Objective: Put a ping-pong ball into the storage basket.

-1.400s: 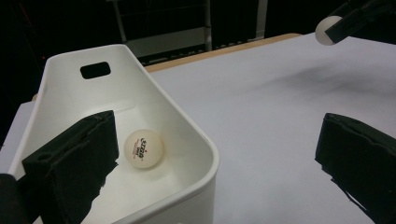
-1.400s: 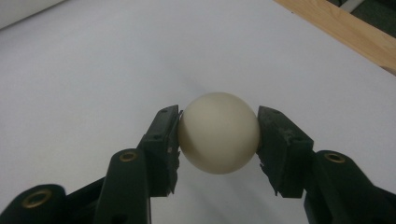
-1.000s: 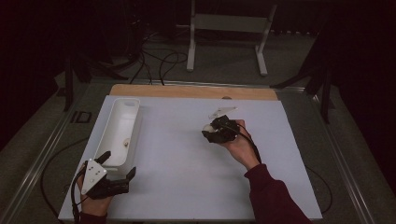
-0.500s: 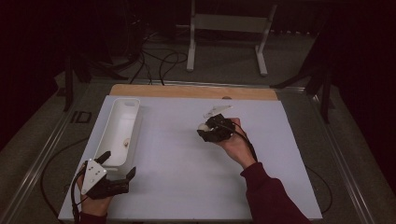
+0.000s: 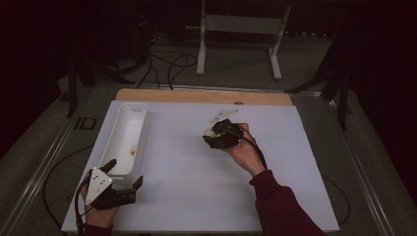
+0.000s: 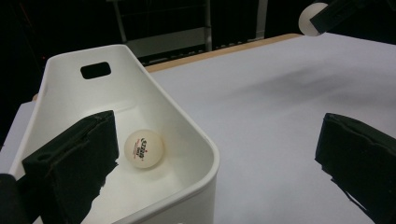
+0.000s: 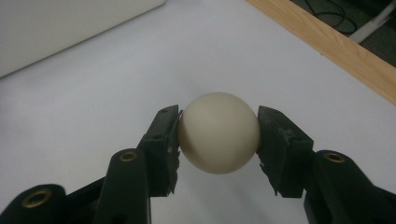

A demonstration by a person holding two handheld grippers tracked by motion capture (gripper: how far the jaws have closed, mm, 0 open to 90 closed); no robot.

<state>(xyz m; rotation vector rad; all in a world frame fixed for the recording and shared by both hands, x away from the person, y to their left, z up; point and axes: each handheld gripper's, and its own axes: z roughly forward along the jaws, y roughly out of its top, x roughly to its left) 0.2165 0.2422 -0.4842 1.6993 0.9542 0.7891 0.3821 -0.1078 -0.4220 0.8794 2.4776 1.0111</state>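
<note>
Right hand-held gripper is clamped on a cream ping-pong ball; in the right gripper view both pads press the ball's sides and it hangs clear above the white desk surface. Compared with a second ago, the right hand has drifted a little toward the desk's left edge, ball carried along, grip unchanged. So the pick looks done and this reads as the carry phase toward the white bin.

Bin sits along the left edge of the desk, long axis running from the near side to the far side. A second ball, with a printed logo, already lies on the bin floor near its near end.

Left hand-held gripper is parked at the near left corner of the desk, just beside the bin's near end, jaws spread wide with nothing between them, no shift from the earlier frames. In the left gripper view one pad overlaps the bin wall, contact unclear.

Carried ball is at mid-desk toward the far edge, well apart from the bin. Likely next: move further left, over the bin, then release. Risk: ball bounces out if dropped from high.
</note>
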